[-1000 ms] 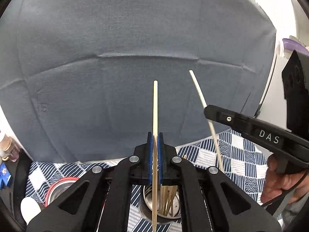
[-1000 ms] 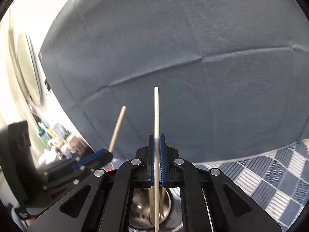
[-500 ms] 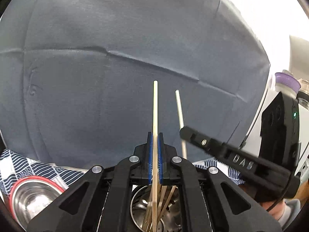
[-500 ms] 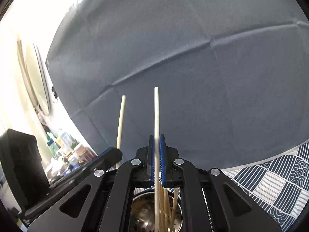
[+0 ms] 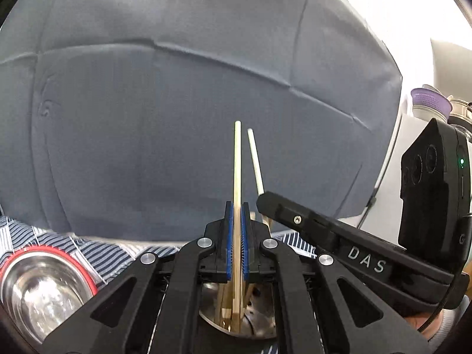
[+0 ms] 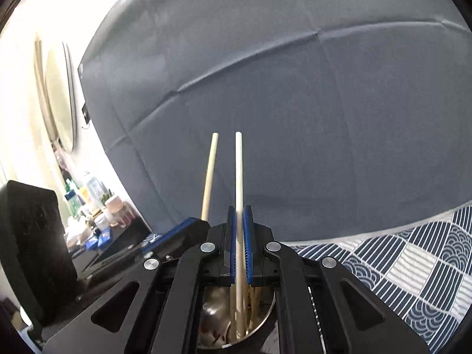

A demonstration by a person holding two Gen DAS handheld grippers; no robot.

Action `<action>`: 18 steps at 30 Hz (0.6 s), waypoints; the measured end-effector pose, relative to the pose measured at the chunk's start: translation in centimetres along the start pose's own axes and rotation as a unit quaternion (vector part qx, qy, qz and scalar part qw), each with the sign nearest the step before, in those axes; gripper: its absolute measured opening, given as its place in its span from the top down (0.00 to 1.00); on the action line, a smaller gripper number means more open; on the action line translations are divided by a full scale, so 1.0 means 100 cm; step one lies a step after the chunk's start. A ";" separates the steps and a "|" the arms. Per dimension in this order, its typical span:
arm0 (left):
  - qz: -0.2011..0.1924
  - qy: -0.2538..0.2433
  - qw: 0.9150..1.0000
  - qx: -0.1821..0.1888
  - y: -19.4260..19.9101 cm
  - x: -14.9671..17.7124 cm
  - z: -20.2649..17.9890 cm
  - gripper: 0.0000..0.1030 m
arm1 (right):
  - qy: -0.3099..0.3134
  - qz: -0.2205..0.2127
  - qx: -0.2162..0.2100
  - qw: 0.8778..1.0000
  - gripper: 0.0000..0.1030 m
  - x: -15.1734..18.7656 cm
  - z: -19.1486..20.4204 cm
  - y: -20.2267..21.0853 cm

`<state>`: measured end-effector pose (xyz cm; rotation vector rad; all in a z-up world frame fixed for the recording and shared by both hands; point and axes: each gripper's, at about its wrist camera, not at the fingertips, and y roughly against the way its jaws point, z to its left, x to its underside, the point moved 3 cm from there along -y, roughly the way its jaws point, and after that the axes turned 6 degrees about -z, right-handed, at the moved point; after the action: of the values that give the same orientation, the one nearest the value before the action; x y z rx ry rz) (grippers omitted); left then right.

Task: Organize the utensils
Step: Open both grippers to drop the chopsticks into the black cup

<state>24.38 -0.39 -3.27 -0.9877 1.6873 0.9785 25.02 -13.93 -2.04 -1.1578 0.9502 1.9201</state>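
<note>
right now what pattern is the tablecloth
Navy and white patchwork of stripes and wave motifs on the tablecloth, clearest in right wrist view.

Your right gripper [image 5: 265, 206] sits just beside the left gripper [image 5: 237, 227], both crowded over the metal cup [image 6: 259, 324] packed with chopsticks [image 5: 227, 309]. Bowl [image 5: 38, 292] blocks lower left; checkered cloth [image 6: 398, 265] right is open.
</note>
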 end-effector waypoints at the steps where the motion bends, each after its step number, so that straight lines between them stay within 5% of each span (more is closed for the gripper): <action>1: 0.001 0.000 1.000 -0.002 0.002 0.002 0.001 0.95 | 0.002 -0.003 0.002 1.000 0.95 0.001 0.000 0.002; 18: -0.001 -0.018 1.000 -0.018 0.022 0.008 0.000 0.95 | 0.021 -0.038 0.015 0.999 0.95 0.001 0.000 0.019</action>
<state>22.13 0.31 -3.66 -0.9897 1.6440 1.0232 23.35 -14.86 -1.72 -1.2030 0.9408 1.8228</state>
